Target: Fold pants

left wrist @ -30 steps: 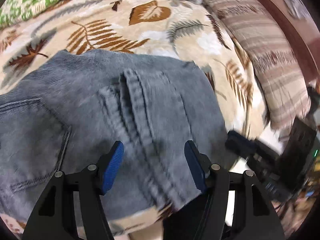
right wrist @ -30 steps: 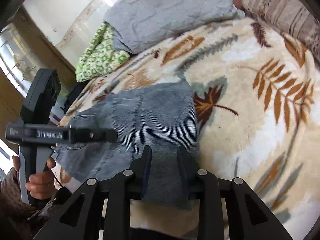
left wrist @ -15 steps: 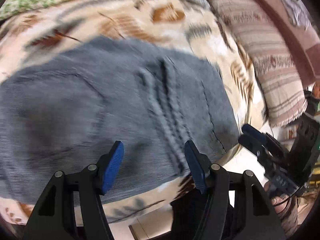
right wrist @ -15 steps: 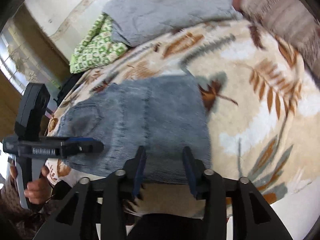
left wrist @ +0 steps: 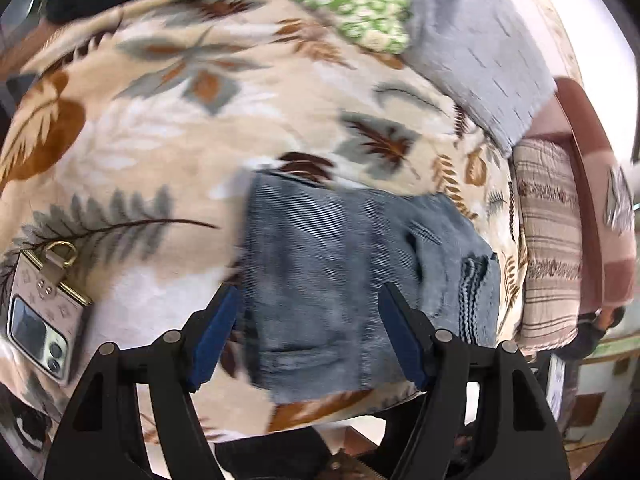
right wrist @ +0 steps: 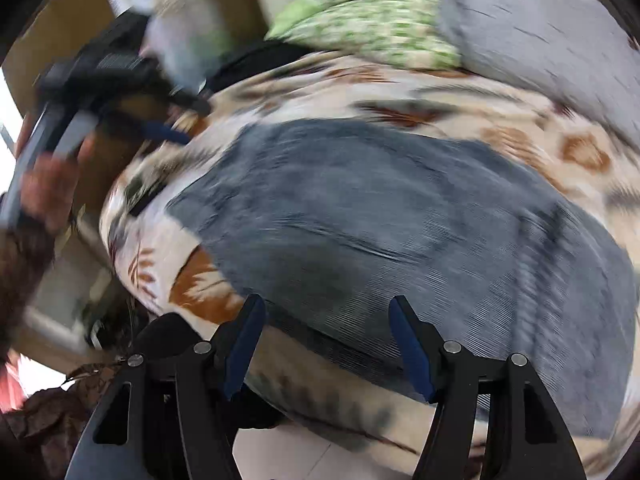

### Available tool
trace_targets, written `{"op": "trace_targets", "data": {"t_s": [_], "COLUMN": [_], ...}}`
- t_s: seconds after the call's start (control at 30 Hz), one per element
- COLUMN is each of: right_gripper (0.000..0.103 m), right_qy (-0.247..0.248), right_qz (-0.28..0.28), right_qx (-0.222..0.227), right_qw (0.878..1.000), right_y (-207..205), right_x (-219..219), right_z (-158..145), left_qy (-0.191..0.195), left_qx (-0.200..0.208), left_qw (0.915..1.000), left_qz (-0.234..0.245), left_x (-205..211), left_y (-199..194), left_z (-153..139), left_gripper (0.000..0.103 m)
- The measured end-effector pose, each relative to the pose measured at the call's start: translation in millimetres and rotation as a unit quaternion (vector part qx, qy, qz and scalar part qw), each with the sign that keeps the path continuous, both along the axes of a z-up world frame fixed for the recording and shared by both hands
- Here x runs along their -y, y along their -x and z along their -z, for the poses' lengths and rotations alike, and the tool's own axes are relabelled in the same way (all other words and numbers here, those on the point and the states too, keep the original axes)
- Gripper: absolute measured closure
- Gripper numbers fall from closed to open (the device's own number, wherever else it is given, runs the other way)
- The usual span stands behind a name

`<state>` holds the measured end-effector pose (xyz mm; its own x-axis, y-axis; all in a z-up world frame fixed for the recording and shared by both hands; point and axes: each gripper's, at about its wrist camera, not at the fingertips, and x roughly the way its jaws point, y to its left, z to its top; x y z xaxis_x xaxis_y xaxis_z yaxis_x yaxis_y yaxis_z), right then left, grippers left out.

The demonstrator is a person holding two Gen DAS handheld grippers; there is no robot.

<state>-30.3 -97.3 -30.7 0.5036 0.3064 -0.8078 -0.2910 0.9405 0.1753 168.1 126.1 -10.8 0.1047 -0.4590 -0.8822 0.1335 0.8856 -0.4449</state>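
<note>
The grey-blue corduroy pants [left wrist: 340, 276] lie folded into a compact rectangle on the leaf-print bedspread [left wrist: 168, 128] near the bed's front edge. My left gripper [left wrist: 312, 336] is open and empty, raised above the pants' near edge. In the right wrist view the pants [right wrist: 400, 216] fill the middle, blurred by motion. My right gripper [right wrist: 324, 344] is open and empty, just off the pants' near edge. The left gripper [right wrist: 120, 92] shows blurred at the upper left of that view, held in a hand.
A phone in a patterned case [left wrist: 40, 308] lies on the bedspread at the left. A green-patterned cloth [left wrist: 360, 4], a grey blanket [left wrist: 480, 52] and a striped pillow [left wrist: 548, 240] lie at the far and right sides. The floor [right wrist: 320, 456] is below the bed edge.
My right gripper has opened and let go of the pants. Both grippers have pulled back and swung left; the pants now lie flat and folded.
</note>
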Motion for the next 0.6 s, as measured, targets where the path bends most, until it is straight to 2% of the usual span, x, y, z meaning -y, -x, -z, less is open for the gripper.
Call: {"op": "trace_targets", "data": {"t_s": [0.07, 0.17, 0.4, 0.5, 0.6], "right_gripper": [0.030, 0.029, 0.026, 0.026, 0.026], "right_qy": [0.025, 0.054, 0.153, 0.184, 0.234], "right_qz": [-0.022, -0.050, -0.082, -0.091, -0.086], "right_qx": [0.013, 0.030, 0.075, 0.079, 0.104], "right_qw": [0.999, 0.997, 0.982, 0.975, 0.963], "right_y": [-4, -8, -13, -14, -15], "right_x": [-28, -67, -119, -132, -145], "right_z": [1, 6, 20, 31, 40], "left_qy": [0.004, 0.021, 0.060, 0.056, 0.050], "left_qx": [-0.019, -0.048, -0.084, -0.089, -0.093], "left_qw": [0.9998, 0.9986, 0.9946, 0.9942, 0.9937], "left_qz": [-0.004, -0.001, 0.013, 0.023, 0.038], "left_x": [-9, -13, -11, -4, 8], "left_y": [-10, -24, -43, -51, -58], "left_z": [14, 33, 56, 62, 70], "left_gripper": [0.031, 0.031, 0.031, 0.027, 0.020]}}
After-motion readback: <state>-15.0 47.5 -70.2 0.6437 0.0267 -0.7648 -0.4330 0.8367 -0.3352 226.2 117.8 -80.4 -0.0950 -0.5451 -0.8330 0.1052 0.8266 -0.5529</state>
